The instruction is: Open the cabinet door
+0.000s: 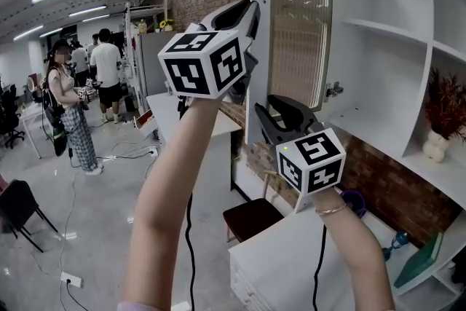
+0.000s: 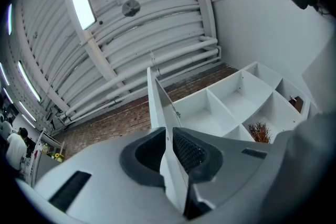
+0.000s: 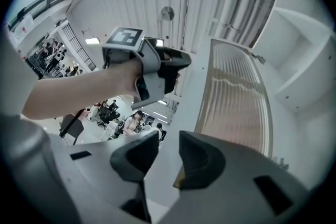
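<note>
The white cabinet door [image 1: 295, 18], with its ribbed glass panel, stands swung out from the open shelves. High on the door's free edge, my left gripper [image 1: 252, 18] is shut on the frame. In the left gripper view the thin door edge [image 2: 157, 102] runs straight between the pinching pads of that gripper [image 2: 167, 144]. Lower on the same edge, my right gripper [image 1: 271, 113] is open and straddles the frame. The right gripper view shows the door [image 3: 236, 97] passing between the jaws of the right gripper [image 3: 168, 152] with the pads a little apart, and the left gripper [image 3: 181, 63] above.
White shelves [image 1: 378, 33] lie behind the door, with a dried plant in a white vase [image 1: 439, 113] at the right. Below are a white drawer unit [image 1: 291, 258] and a brown stool [image 1: 251, 218]. Several people [image 1: 73, 113] stand far off on the left by a brick wall.
</note>
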Tool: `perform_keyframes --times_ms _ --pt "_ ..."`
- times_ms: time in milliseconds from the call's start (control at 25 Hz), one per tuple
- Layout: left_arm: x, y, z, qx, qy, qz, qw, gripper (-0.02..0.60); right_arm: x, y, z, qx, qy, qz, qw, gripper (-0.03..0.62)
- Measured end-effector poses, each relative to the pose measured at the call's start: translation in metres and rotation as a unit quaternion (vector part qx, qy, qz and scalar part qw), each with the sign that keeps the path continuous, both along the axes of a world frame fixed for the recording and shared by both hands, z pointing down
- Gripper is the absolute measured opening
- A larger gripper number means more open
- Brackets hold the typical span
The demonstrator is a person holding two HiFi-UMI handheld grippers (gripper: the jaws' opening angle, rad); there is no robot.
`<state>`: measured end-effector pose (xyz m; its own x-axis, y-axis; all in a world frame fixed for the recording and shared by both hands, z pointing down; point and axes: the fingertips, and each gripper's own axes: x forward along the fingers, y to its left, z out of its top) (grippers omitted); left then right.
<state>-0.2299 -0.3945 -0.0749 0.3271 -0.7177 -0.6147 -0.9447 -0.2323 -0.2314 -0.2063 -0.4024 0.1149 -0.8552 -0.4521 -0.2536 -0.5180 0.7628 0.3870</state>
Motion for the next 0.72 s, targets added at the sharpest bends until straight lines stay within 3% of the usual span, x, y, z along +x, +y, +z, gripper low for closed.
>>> perform_keyframes --times_ms 320,720 --pt "-0.026 0.000 0.018 -0.012 0.001 -0.018 0.9998 0.031 -0.022 -0.008 0.012 -0.009 0.005 -0.005 1.000 0.103" --pt "-0.041 0.005 0.062 -0.042 0.007 -0.031 0.9986 0.031 -0.020 -0.008 0.012 -0.010 -0.002 0.010 1.000 0.089"
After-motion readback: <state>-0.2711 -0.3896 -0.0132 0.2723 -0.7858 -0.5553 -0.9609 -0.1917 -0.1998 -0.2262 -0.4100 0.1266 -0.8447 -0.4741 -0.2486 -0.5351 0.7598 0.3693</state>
